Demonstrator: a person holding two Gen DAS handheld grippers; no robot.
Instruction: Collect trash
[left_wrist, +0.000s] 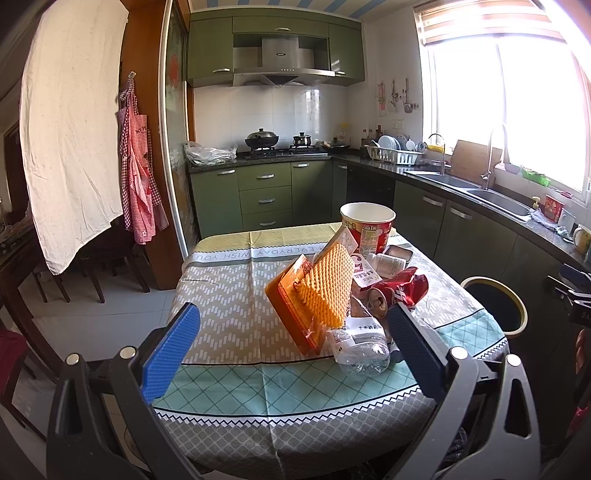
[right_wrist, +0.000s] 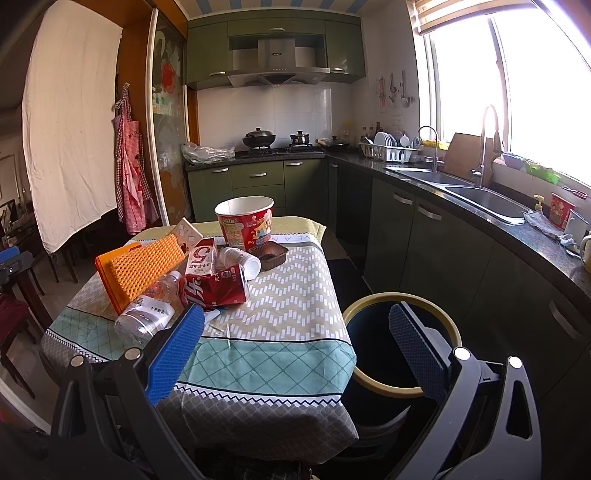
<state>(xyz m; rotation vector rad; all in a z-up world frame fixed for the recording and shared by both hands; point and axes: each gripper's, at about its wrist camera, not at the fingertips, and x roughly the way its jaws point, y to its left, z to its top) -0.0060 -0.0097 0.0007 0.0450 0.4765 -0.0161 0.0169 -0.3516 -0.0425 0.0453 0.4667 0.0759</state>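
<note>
showing two spread, empty grippers before a heap of trash on a cloth-covered table.
left wrist view: left gripper (left_wrist: 293, 332) jaws released, nothing held; orange mesh packet (left_wrist: 325, 286), crushed red can (left_wrist: 400, 290), clear bottle (left_wrist: 360, 350) and noodle cup (left_wrist: 367, 227) heaped at 1 o'clock on the table (left_wrist: 229, 295). right wrist view: right gripper (right_wrist: 295, 343) jaws released, empty; same heap at 10 o'clock, bin (right_wrist: 400, 343) beside the table at 3 o'clock.

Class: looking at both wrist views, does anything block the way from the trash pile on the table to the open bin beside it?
Nothing visible does. The crushed red can lies nearest the bin side of the pile; bare tablecloth runs from it to the table's edge, and the bin stands open just past it.
</note>
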